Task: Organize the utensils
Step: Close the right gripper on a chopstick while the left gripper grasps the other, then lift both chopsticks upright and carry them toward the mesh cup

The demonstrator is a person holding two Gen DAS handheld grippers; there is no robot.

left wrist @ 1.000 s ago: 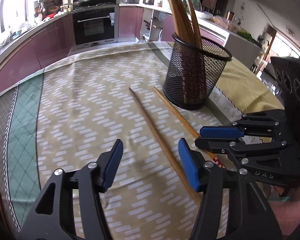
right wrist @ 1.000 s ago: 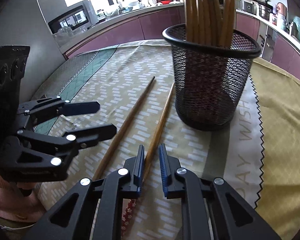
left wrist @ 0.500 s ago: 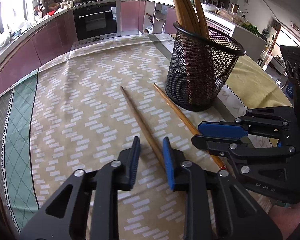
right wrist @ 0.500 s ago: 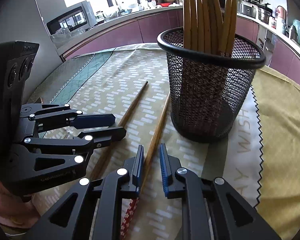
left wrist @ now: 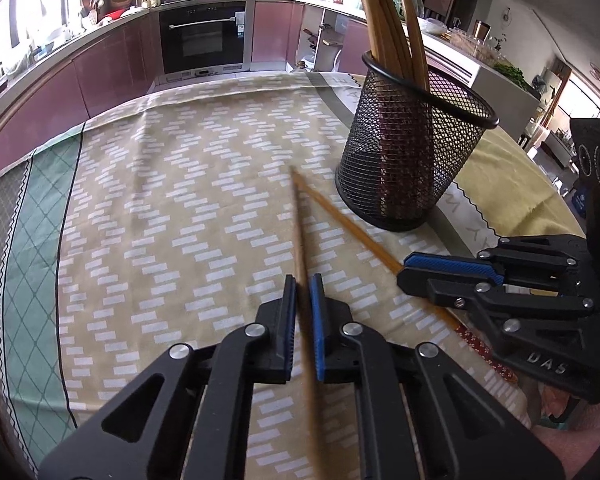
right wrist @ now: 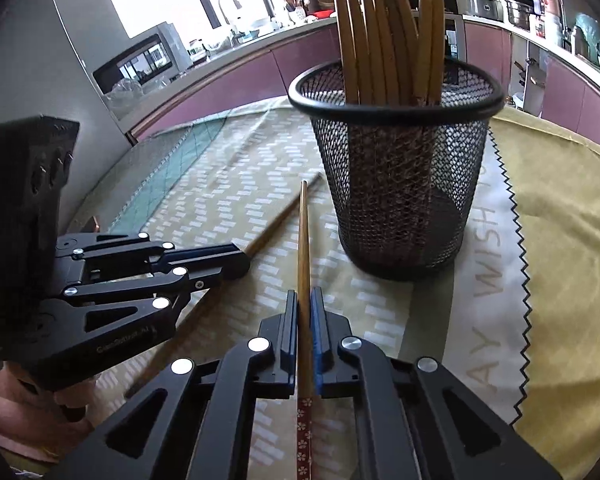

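Gripping one chopstick each, both grippers are working side by side in front of the mesh cup (left wrist: 414, 152). Left gripper (left wrist: 303, 312) is clenching its blue pads (left wrist: 318, 320) on the plain chopstick (left wrist: 299, 232), which is running forward between the fingers, tip pointing toward the far side of the tablecloth (left wrist: 160, 200). Cannot tell whether that stick is lifted or lying on the cloth. Right gripper (right wrist: 305, 312) is clamping the second chopstick (right wrist: 303, 240) the same way; this one is showing a red flower-patterned end (right wrist: 304, 432) behind the pads, plain tip pointing toward the base of the cup. In the left wrist view the right gripper is sitting to the right, low over the cloth, with its stick crossing diagonally toward the cup. The two stick tips are lying near each other, just left of the cup.

Mesh cup is standing upright on the cloth, already holding a bunch of bamboo chopsticks (right wrist: 380, 28) leaning out above the rim. It is sitting on a pale band with printed letters (right wrist: 488, 264), beside a zigzag edge and a yellow cloth section (right wrist: 572, 220). A green diamond-pattern border (left wrist: 28, 220) is running along the left side.

Behind, purple kitchen cabinets (left wrist: 108, 68) and a built-in oven (left wrist: 202, 36) are showing; a microwave (right wrist: 140, 60) is sitting on the counter in the right wrist view.
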